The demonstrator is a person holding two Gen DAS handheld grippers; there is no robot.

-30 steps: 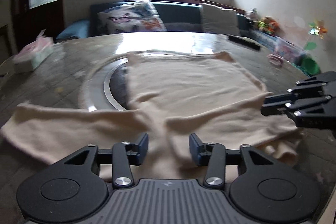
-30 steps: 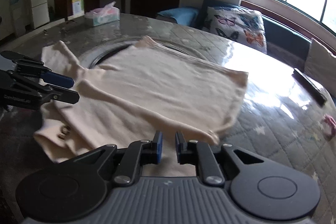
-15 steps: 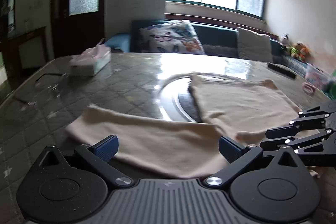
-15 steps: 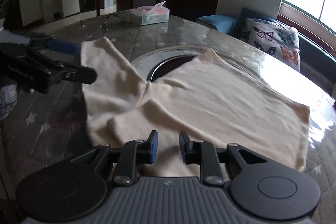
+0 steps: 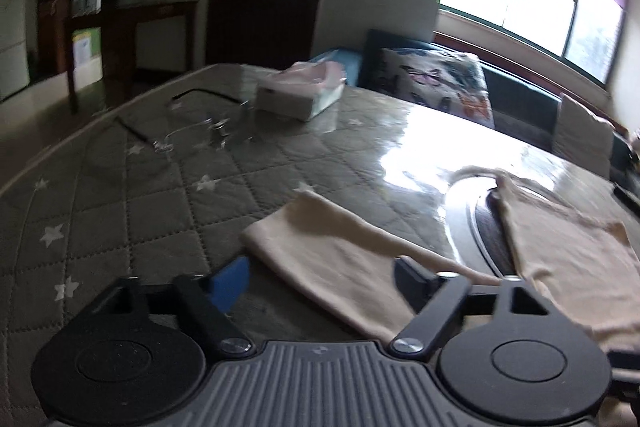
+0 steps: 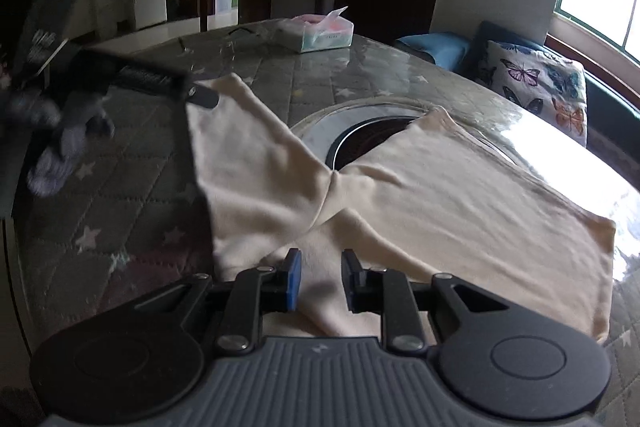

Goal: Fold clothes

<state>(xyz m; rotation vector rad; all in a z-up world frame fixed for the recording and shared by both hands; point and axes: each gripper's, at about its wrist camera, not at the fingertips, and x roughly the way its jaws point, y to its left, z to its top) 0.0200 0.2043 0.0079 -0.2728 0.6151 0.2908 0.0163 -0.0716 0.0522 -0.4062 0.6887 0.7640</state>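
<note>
i see the cream garment (image 6: 420,195) spread flat on the quilted table (image 6: 120,203), its body partly over the round metal ring (image 6: 360,123) set in the tabletop. my left tongs (image 5: 320,275) stand wide apart and are closing, with the end of one sleeve (image 5: 332,247) lying between the fingers, not pinched. my right tongs (image 6: 320,281) are slightly apart, with a fold of the garment lying under the gap; the pads do not press on it. far ahead of both tongs sits a tissue box (image 6: 324,33), with eyeglasses (image 5: 200,135) nearer on the table.
</note>
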